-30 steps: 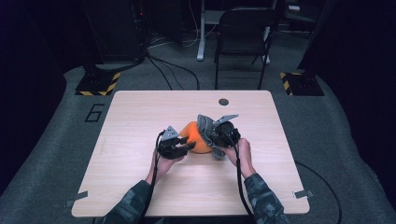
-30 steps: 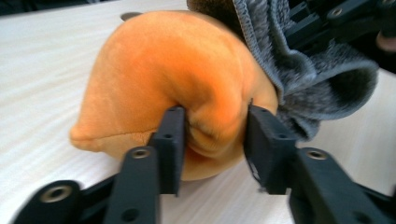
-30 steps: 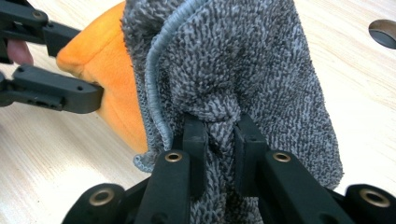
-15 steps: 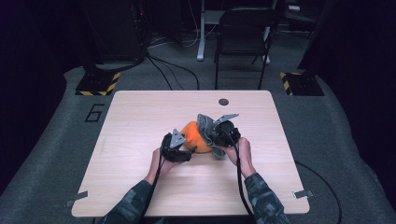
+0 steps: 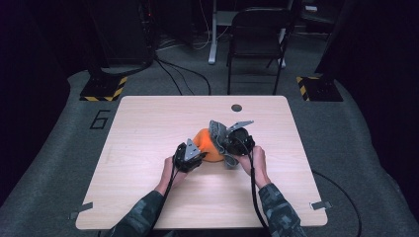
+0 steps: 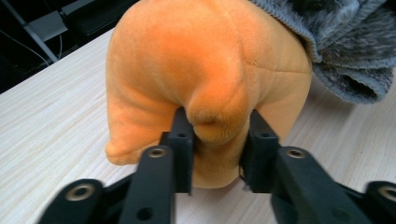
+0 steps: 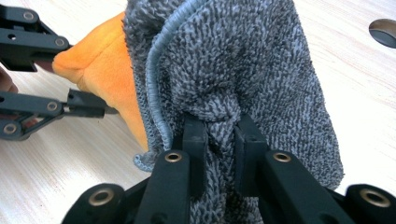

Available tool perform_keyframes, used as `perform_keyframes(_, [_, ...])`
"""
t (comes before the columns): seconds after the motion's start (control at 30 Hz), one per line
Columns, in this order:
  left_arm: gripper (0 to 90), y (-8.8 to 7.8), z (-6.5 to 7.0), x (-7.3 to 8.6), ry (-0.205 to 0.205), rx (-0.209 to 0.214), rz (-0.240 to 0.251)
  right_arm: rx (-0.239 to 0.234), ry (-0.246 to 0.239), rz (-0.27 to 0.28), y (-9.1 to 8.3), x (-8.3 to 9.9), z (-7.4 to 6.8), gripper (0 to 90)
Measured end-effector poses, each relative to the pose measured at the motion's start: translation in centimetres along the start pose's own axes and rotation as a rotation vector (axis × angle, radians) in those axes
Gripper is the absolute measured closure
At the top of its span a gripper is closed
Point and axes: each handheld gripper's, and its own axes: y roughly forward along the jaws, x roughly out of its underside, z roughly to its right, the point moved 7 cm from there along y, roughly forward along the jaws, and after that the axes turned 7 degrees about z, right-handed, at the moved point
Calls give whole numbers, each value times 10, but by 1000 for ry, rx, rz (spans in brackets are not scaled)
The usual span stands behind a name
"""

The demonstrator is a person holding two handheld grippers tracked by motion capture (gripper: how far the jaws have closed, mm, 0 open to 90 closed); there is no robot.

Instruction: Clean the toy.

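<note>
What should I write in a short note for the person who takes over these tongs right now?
Left tongs: jaws have just been closing, now pinching a fold of the orange soft toy.
Right tongs: shut on the grey sock.
Place: both things lie mid-table, between the hands.
Done: the sock covers one end of the toy.
Left: probably either pull the sock further on or take it off; the pictures cannot tell which.
</note>
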Motion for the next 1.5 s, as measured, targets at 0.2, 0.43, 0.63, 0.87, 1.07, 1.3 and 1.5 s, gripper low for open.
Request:
perform_keyframes(0.2, [788, -1, -4, -2, -73, 14, 32, 6, -6, 14, -3, -2, 2, 779])
perform_keyframes(0.43, [811, -3, -10, -16, -213, 26, 74, 31, 1, 87, -25, -15, 9, 780])
perform_keyframes(0.63, [809, -13, -9, -29, -319, 54, 79, 12, -46, 129, -47, -31, -13, 780])
perform_keyframes(0.87, [807, -17, -5, -26, -455, 87, 57, 44, -111, 92, -34, -28, -42, 777])
perform_keyframes(1.07, [803, -10, -4, -20, -455, 84, 32, 58, -135, 78, -15, -18, -35, 780])
perform_keyframes(1.3, [796, -7, -6, -14, -456, 92, 6, 59, -118, 45, -9, -9, -27, 785])
perform_keyframes(1.5, [795, -6, -8, -13, -461, 102, 7, 58, -95, 23, -10, -4, -18, 786])
